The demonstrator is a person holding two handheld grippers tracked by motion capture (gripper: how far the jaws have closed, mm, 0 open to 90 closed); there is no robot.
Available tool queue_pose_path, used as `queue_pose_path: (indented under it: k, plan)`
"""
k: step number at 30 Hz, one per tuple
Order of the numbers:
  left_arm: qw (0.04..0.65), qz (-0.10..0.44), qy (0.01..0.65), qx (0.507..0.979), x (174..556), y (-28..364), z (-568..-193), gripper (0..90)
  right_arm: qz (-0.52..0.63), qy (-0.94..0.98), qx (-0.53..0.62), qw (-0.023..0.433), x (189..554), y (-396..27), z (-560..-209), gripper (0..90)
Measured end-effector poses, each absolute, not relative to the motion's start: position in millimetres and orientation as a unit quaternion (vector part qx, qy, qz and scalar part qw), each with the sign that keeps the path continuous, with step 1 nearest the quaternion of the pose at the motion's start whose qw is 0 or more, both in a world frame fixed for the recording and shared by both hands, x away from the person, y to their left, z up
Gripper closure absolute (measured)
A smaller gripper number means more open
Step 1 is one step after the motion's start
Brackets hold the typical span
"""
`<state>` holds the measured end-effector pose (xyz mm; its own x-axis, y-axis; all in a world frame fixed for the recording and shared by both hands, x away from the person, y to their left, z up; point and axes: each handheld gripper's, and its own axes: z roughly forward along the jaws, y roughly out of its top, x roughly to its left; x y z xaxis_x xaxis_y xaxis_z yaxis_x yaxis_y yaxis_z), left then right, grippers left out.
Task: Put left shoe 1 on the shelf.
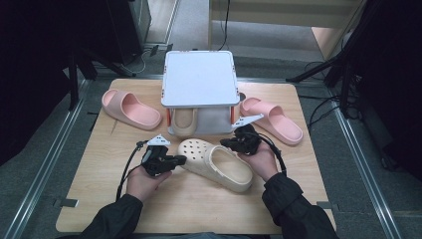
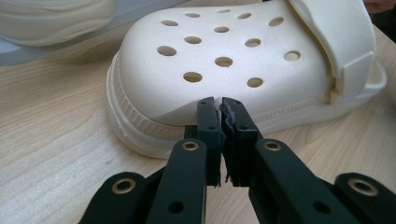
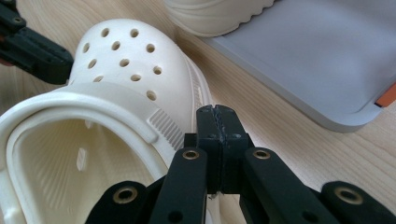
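Clog, cream and holed, lies mid-counter, toe at ten o'clock. We see the left gripper at nine o'clock against its toe, right gripper at one o'clock; both jaws together, empty.

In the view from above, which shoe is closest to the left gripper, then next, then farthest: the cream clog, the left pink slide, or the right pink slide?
From the left gripper:
1. Cream clog, right at its fingers, table middle.
2. Left pink slide, back left.
3. Right pink slide, far right, beyond the clog.
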<state>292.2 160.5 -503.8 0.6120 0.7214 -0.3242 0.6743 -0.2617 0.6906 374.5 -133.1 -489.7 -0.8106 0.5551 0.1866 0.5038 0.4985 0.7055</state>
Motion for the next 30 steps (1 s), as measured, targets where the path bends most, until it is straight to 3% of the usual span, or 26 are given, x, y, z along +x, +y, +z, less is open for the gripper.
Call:
queue_pose_path:
  k: [30]
  plan:
    - [0.422, -0.001, 0.414, 0.806, 320.5, 137.5, -504.3, 84.6, 0.405, 0.847, 0.343, 0.025, 326.4, -153.3, -487.3, 90.0]
